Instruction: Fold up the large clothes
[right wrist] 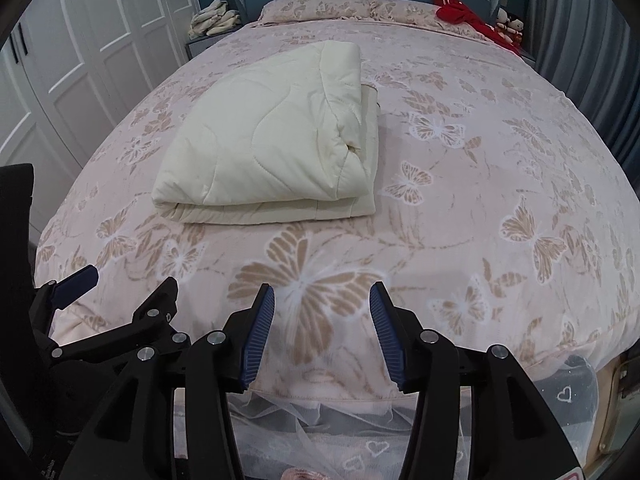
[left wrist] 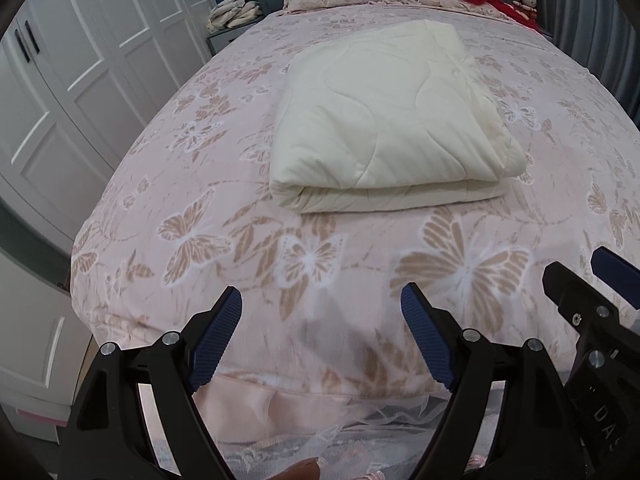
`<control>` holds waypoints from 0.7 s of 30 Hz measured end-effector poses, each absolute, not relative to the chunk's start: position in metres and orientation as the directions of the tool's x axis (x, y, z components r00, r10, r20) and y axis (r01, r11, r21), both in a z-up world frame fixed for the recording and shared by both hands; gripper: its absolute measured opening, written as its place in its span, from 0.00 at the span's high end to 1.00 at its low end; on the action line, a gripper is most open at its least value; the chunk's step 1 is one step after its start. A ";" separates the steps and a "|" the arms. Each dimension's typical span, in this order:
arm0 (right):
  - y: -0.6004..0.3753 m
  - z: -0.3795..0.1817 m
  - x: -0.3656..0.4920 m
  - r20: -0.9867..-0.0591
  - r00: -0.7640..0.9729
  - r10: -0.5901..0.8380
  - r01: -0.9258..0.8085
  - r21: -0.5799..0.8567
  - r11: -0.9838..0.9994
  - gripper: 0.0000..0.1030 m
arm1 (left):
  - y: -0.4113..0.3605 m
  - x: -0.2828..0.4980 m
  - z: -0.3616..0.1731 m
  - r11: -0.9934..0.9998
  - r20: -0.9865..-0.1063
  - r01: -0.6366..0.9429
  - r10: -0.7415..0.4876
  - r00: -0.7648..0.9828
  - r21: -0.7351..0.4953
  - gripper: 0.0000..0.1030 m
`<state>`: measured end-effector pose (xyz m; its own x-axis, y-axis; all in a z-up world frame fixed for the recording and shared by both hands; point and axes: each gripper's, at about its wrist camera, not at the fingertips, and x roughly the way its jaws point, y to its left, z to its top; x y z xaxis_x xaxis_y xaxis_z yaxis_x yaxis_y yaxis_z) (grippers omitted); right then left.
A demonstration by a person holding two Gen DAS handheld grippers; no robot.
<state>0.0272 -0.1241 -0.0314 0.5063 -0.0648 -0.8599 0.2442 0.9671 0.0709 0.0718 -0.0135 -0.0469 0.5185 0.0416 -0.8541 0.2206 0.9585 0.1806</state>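
Only the letters "DA" can be read, on the right gripper (left wrist: 612, 280) body.

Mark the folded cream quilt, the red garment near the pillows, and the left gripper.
Folded cream quilted blanket (left wrist: 384, 120): left wrist view, centre of top face.
Red garment (right wrist: 460, 14): right wrist view, middle of bunched fabric.
Left gripper (left wrist: 320, 340): left wrist view, midway between open fingertips.

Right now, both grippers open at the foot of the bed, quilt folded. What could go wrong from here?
1. The cream quilt has a loose bulging layer on its right side; a grab there may well pull the fold open.
2. The left gripper and right gripper sit close together, so they could collide when reaching in.
3. Pinching low might catch the butterfly bedspread along with the quilt.
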 end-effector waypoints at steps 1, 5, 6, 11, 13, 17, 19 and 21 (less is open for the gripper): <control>-0.123 -0.032 0.026 -0.860 0.507 -0.067 0.245 0.069 0.967 0.52 | -0.013 0.071 -0.047 0.958 -0.854 0.220 0.043 0.519 0.182 0.23; -0.123 -0.032 0.021 -0.858 0.509 -0.074 0.247 0.063 0.967 0.52 | -0.014 0.065 -0.047 0.957 -0.849 0.216 0.052 0.526 0.192 0.23; -0.122 -0.032 0.020 -0.857 0.510 -0.076 0.248 0.062 0.967 0.52 | -0.014 0.064 -0.047 0.957 -0.848 0.216 0.052 0.527 0.193 0.23; -0.122 -0.030 0.016 -0.854 0.513 -0.082 0.252 0.058 0.966 0.52 | -0.015 0.060 -0.045 0.954 -0.840 0.212 0.066 0.539 0.211 0.23; -0.121 -0.030 0.015 -0.853 0.515 -0.084 0.253 0.058 0.966 0.52 | -0.015 0.058 -0.044 0.953 -0.836 0.211 0.071 0.545 0.218 0.23; -0.120 -0.029 0.013 -0.851 0.518 -0.086 0.252 0.055 0.966 0.52 | -0.013 0.055 -0.043 0.952 -0.832 0.209 0.074 0.550 0.223 0.23; -0.119 -0.029 0.012 -0.850 0.520 -0.088 0.250 0.053 0.967 0.52 | -0.012 0.054 -0.042 0.952 -0.830 0.207 0.075 0.553 0.224 0.23; -0.118 -0.028 0.011 -0.848 0.522 -0.090 0.249 0.050 0.967 0.52 | -0.011 0.053 -0.042 0.953 -0.829 0.204 0.076 0.554 0.224 0.23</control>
<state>0.0112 -0.1182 -0.0282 0.5215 -0.0904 -0.8484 0.2491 0.9672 0.0501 0.0529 -0.0109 -0.0423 0.5536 0.0762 -0.8293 0.2037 0.9532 0.2236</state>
